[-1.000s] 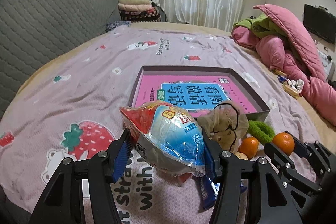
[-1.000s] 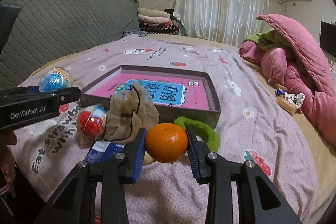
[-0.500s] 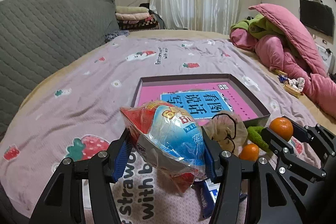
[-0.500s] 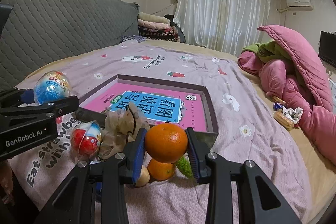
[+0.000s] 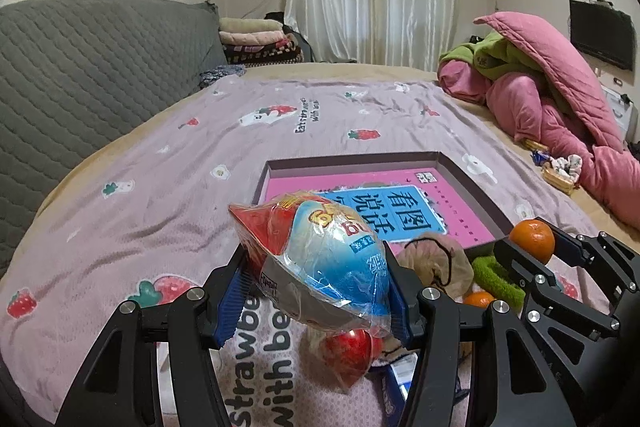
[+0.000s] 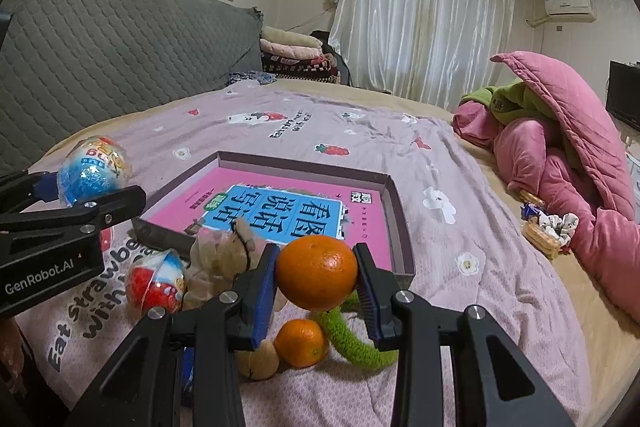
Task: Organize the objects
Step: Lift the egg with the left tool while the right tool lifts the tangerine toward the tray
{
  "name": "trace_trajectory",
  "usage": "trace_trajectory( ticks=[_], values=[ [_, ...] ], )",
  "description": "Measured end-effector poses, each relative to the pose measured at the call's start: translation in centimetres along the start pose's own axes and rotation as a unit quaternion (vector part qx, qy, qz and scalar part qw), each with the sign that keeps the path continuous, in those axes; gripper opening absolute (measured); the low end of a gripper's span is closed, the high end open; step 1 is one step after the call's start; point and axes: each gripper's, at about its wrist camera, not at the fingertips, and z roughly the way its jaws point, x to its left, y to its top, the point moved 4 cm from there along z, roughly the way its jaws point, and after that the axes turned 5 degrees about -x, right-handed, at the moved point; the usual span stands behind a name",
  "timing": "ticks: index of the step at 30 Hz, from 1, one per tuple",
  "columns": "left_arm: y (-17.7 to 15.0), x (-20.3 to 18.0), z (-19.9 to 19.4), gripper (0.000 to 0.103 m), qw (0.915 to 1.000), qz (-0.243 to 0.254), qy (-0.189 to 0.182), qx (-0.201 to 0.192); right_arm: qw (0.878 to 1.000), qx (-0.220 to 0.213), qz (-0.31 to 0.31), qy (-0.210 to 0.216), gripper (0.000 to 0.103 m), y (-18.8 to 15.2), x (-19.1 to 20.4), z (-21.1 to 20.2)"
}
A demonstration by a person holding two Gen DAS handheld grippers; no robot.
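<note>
My left gripper (image 5: 316,293) is shut on a wrapped blue-and-red toy egg (image 5: 324,259), held above the bedspread; the same toy egg (image 6: 94,169) shows at the left of the right wrist view. My right gripper (image 6: 316,281) is shut on an orange (image 6: 317,274), lifted over the pile. The orange (image 5: 534,235) and right gripper (image 5: 532,241) also appear at the right of the left wrist view. A shallow grey box (image 6: 394,223) holding a pink and blue book (image 6: 280,211) lies just beyond. On the bedspread lie a second toy egg (image 6: 156,281), a second orange (image 6: 301,343), a beige pouch (image 6: 222,251) and a green fuzzy ring (image 6: 348,339).
A pink quilt heap (image 6: 568,155) with a green blanket lies at the right. A small basket of wrapped sweets (image 6: 546,227) sits near the bed's right edge. A grey quilted headboard (image 5: 80,75) stands at the left. A walnut (image 6: 258,361) and a blue packet (image 5: 394,383) lie in the pile.
My right gripper has lifted the orange off the bedspread, which bares the second orange beneath. The left gripper has also risen a little with the toy egg.
</note>
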Motion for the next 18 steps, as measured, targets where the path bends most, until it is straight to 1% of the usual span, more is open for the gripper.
trace_trajectory(
  ticks=[18],
  values=[
    [2.3, 0.3, 1.7, 0.061, 0.9999, -0.003, 0.008, -0.013, 1.000, -0.011, 0.008, -0.005, 0.037, 2.1, -0.9, 2.0]
  ],
)
